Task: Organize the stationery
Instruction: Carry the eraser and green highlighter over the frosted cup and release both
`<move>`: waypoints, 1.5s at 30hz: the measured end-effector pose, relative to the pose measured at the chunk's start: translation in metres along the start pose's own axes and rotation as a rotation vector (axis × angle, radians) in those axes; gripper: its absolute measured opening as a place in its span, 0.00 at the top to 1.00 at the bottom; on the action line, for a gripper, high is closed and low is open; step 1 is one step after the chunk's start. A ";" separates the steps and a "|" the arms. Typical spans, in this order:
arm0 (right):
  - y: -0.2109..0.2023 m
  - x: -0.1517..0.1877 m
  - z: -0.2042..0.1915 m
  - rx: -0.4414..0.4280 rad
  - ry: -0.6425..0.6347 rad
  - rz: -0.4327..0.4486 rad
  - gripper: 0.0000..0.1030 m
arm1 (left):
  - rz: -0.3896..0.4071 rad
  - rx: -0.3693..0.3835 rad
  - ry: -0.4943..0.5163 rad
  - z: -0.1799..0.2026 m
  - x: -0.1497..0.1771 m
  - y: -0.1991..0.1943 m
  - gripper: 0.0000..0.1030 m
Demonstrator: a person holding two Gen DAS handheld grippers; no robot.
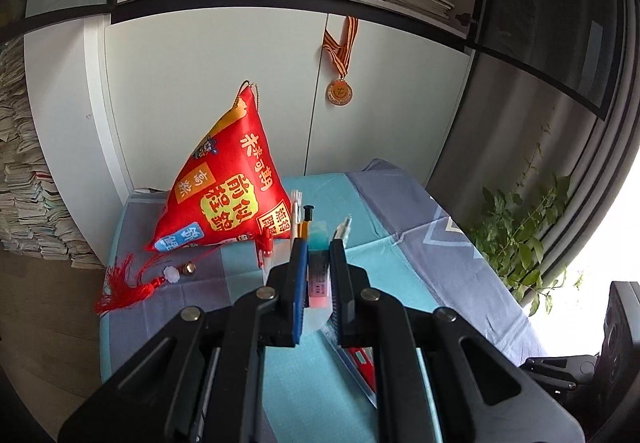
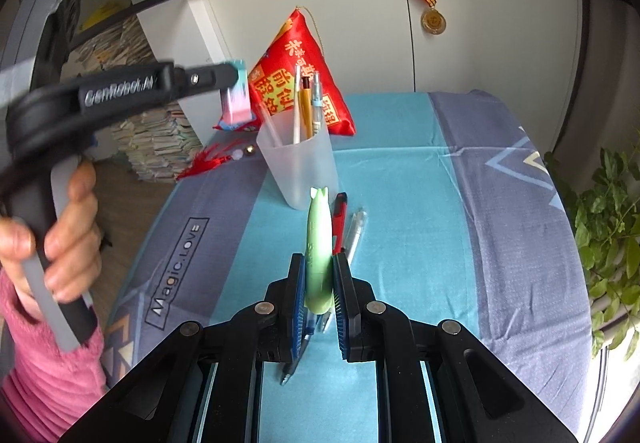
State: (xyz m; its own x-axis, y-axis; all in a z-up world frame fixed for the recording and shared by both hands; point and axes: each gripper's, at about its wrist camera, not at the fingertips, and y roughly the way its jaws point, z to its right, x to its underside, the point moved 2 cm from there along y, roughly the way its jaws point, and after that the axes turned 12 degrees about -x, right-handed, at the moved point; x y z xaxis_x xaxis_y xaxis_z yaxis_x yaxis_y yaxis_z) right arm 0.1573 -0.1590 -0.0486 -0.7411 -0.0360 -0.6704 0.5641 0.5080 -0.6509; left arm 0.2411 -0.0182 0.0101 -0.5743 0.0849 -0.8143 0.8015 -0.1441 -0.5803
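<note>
Right wrist: slim green pen (image 2: pixel 319 255) upright, clamped in right gripper (image 2: pixel 319 275).

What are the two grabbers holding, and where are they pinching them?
The left gripper pinches a pink-and-blue eraser by its long sides. The right gripper pinches a green pen near its lower end.
</note>
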 end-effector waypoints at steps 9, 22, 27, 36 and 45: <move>0.004 -0.014 0.014 0.010 0.028 0.019 0.86 | -0.060 -0.024 -0.002 -0.003 0.012 0.036 0.91; 0.012 -0.068 0.000 -0.067 0.028 0.093 0.86 | -0.087 -0.033 -0.001 -0.003 0.020 0.052 0.91; 0.015 -0.070 0.001 -0.069 0.035 0.089 0.86 | -0.081 -0.058 -0.021 -0.013 0.028 0.042 0.91; 0.037 -0.084 -0.003 -0.077 0.033 0.077 0.86 | -0.118 -0.085 -0.073 -0.033 0.078 0.014 0.91; 0.073 -0.102 -0.013 -0.089 0.022 0.061 0.86 | -0.143 -0.059 -0.139 -0.047 0.090 0.030 0.92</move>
State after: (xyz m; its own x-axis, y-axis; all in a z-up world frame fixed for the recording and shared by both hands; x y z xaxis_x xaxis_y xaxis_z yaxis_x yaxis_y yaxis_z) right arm 0.2692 -0.1071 -0.0232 -0.7147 0.0153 -0.6993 0.5744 0.5834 -0.5742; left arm 0.2207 0.0312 -0.0813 -0.6968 -0.0374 -0.7163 0.7165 -0.0818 -0.6927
